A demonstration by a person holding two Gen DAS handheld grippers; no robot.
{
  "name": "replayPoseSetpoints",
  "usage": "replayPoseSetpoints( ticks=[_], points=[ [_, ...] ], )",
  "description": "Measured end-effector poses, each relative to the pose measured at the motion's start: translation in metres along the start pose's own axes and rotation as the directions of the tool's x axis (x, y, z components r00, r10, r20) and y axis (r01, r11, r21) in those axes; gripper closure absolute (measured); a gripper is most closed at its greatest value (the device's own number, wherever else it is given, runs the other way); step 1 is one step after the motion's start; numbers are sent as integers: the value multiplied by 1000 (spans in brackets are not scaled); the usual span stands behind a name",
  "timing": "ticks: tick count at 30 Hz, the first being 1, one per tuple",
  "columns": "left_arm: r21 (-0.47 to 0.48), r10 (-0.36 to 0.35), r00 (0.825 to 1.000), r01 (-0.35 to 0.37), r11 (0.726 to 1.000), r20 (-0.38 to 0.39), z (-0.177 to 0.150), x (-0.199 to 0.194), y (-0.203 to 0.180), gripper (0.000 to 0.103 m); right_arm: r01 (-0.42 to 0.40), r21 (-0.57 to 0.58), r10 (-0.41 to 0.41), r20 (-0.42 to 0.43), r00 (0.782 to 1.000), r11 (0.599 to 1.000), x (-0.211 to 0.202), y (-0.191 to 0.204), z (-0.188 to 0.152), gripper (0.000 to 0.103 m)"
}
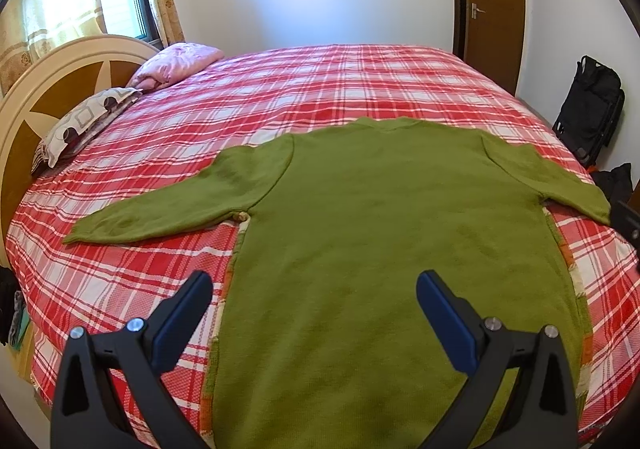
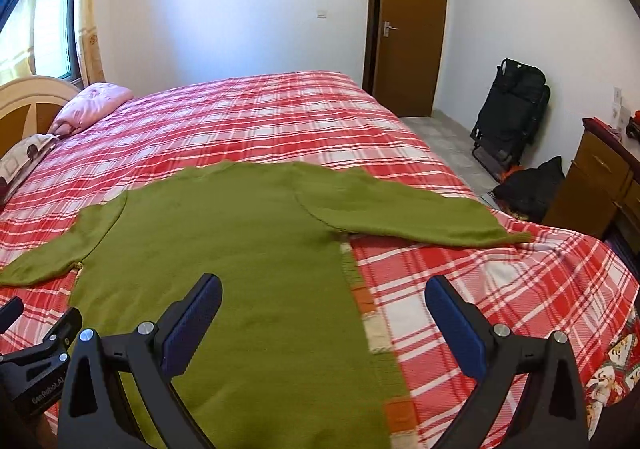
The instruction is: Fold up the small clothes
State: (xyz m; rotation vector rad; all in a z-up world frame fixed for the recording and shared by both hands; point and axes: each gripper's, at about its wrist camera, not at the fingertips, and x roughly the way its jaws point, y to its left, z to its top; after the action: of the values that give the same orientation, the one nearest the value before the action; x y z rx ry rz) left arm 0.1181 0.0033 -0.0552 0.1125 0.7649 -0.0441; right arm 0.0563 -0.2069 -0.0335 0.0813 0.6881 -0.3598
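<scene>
A green sweater point(image 1: 380, 233) lies flat, sleeves spread, on a red plaid bed point(image 1: 248, 97); the left gripper point(image 1: 314, 285) hovers wide apart above its hem.

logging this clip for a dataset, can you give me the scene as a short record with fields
garment: green knit sweater, spread flat, both sleeves out to the sides
surface: bed with red and white plaid cover
left gripper: open, above the sweater's lower left part, holding nothing
right gripper: open, above the sweater's lower right edge, holding nothing
fold state: no fold made yet
at headboard: pink bedding, patterned pillow
background: brown door, black folded chair
</scene>
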Motion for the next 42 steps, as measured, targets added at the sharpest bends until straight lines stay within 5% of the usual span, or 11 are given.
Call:
replayPoseSetpoints(
  ticks=[26, 42],
  points=[
    [-26, -24, 1000, 23, 999, -1, 0, -2, 3, 0, -18, -12, 18, -22, 1000, 1000, 5, 13, -1, 1],
    [16, 36, 999, -36, 999, -8, 4, 3, -8, 0, -44, 47, 46, -30, 999, 998, 12, -2, 0, 1]
  ],
)
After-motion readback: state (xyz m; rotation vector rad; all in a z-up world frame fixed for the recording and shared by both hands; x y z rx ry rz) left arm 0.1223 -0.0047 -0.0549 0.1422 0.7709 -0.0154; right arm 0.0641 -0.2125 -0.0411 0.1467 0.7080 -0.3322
